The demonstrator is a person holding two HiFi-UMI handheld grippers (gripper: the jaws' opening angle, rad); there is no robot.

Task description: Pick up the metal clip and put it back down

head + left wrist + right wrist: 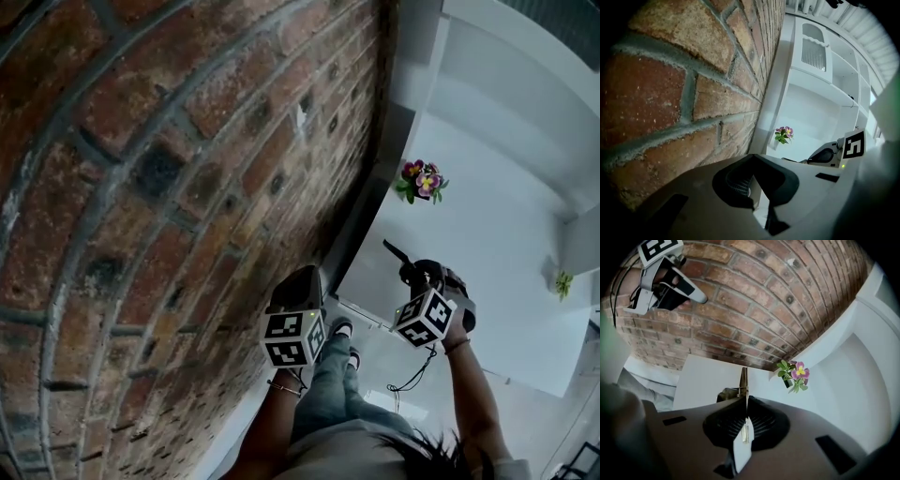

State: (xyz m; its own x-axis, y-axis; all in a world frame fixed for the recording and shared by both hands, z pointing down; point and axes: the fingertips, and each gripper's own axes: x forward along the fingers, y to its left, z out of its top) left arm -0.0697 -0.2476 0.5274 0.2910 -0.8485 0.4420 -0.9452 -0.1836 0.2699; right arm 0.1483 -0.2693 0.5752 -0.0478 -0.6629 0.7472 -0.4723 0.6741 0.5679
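The metal clip (744,379) is a thin metal strip with a dark body; it stands up out of the jaws of my right gripper (745,404), which is shut on it. In the head view the clip (395,252) sticks out dark beyond the right gripper (419,273), held up over the near edge of the white table (487,234). My left gripper (305,278) hangs to the left by the brick wall, well away from the clip. Its jaws (754,160) are shut with nothing between them.
A brick wall (159,187) fills the left side. A small pot of purple and yellow flowers (421,181) stands at the table's far left, and a small green plant (562,283) at its right edge. White shelving (820,51) rises behind the table.
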